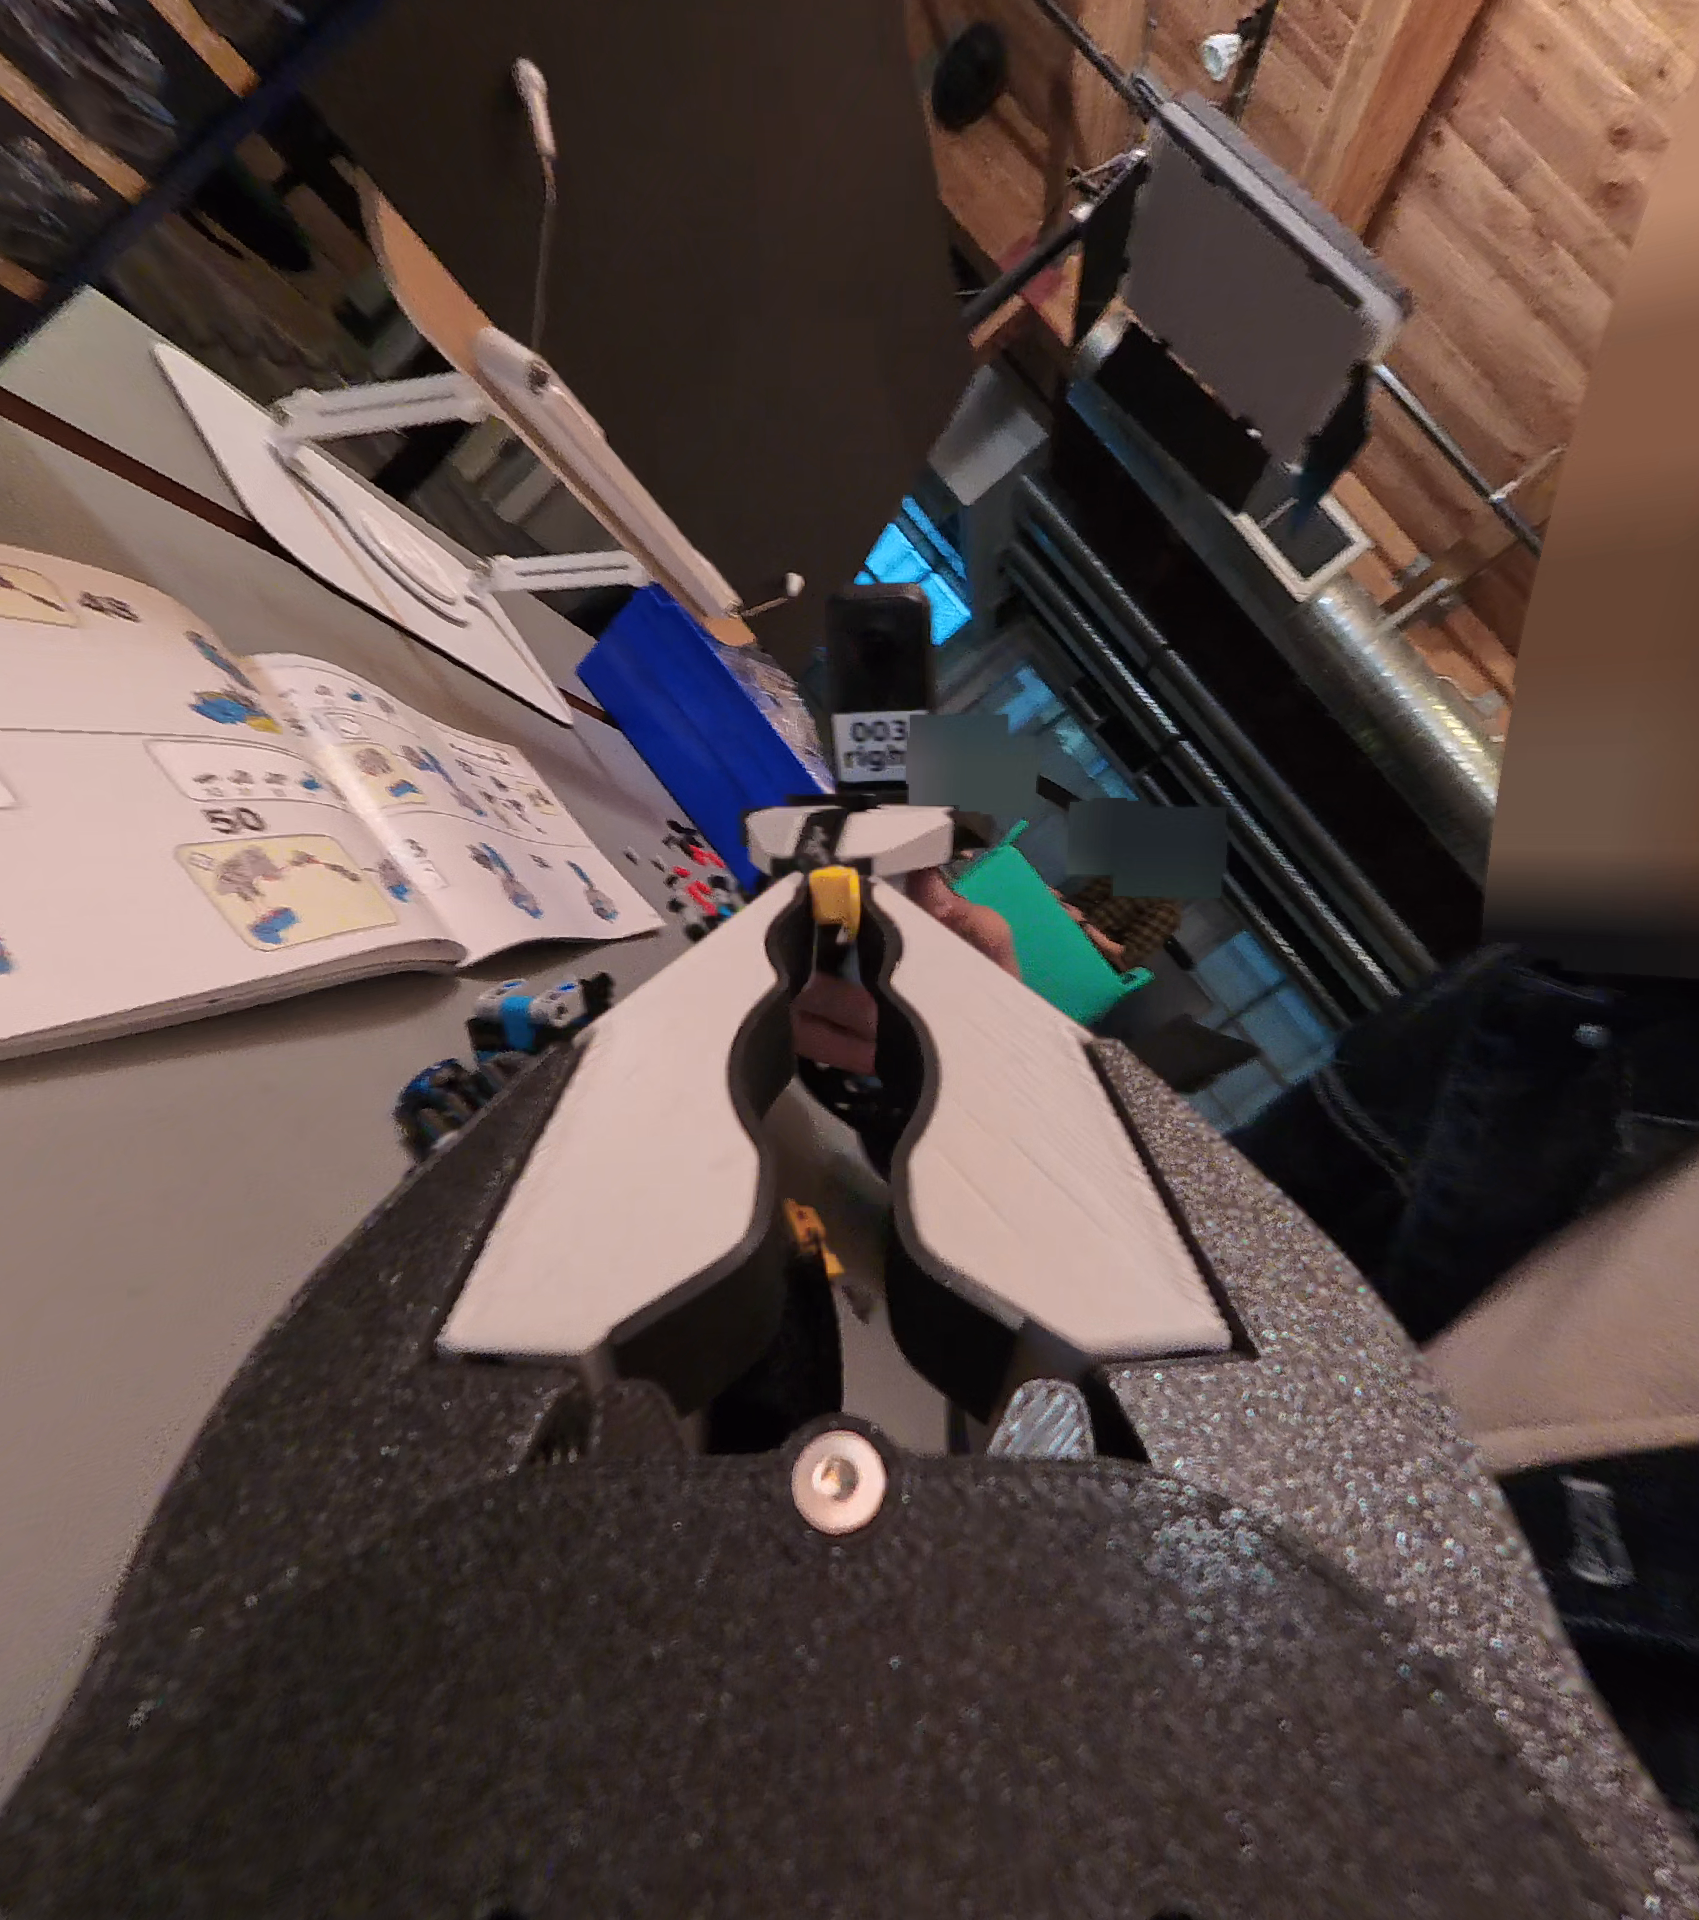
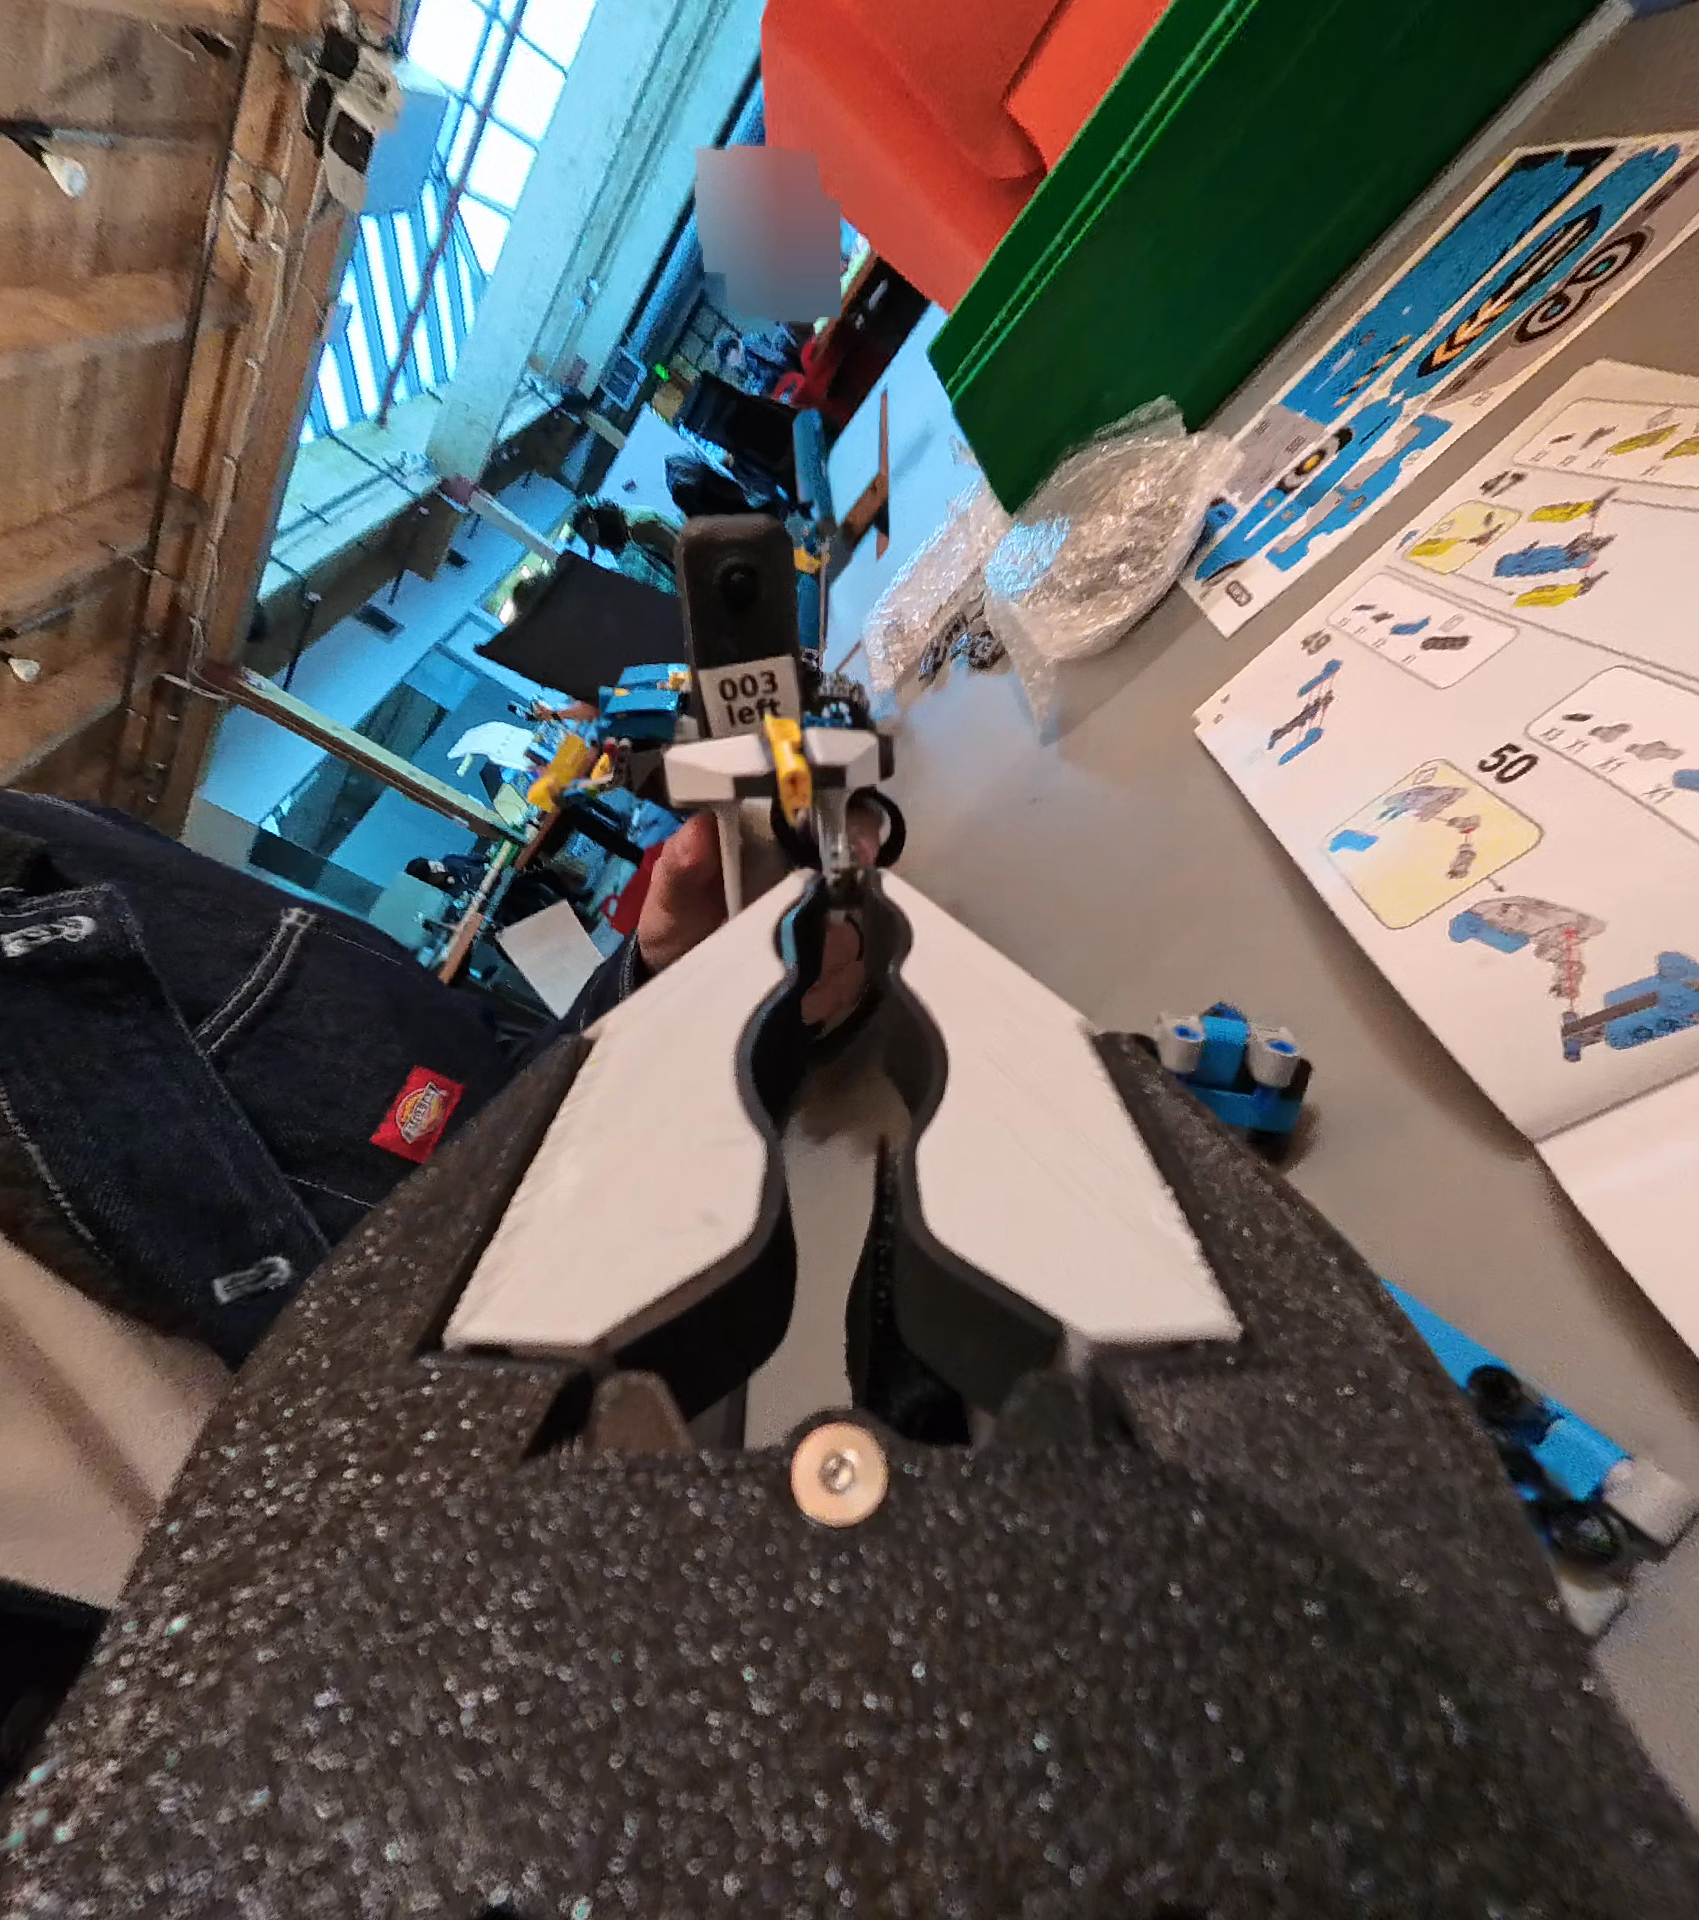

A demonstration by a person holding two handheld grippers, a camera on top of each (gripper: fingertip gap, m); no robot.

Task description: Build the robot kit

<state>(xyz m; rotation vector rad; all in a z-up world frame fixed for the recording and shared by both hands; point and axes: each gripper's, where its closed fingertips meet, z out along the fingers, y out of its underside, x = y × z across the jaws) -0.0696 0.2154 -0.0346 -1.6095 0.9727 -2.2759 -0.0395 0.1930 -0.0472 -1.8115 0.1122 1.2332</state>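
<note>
The left gripper (image 1: 832,904) and the right gripper (image 2: 829,883) meet tip to tip above the grey table (image 1: 97,1247). The left gripper's fingers are closed on a small yellow brick piece (image 1: 832,894), which also shows between the white fingertips of the far gripper in the right wrist view (image 2: 785,764). The right gripper's fingers are closed on a thin grey and black piece (image 2: 840,842) that adjoins the yellow piece; the exact joint between the two is too small to resolve. An open instruction booklet (image 1: 201,810) lies flat on the table to the left of the left gripper. A small blue and grey brick assembly (image 1: 533,1013) sits on the table just beside the booklet's near edge. Loose small parts (image 1: 694,883) lie farther off, near a blue box (image 1: 689,707). In the right wrist view, a green box (image 2: 1188,260) and clear plastic bags (image 2: 1084,551) sit at the far side of the table.
</note>
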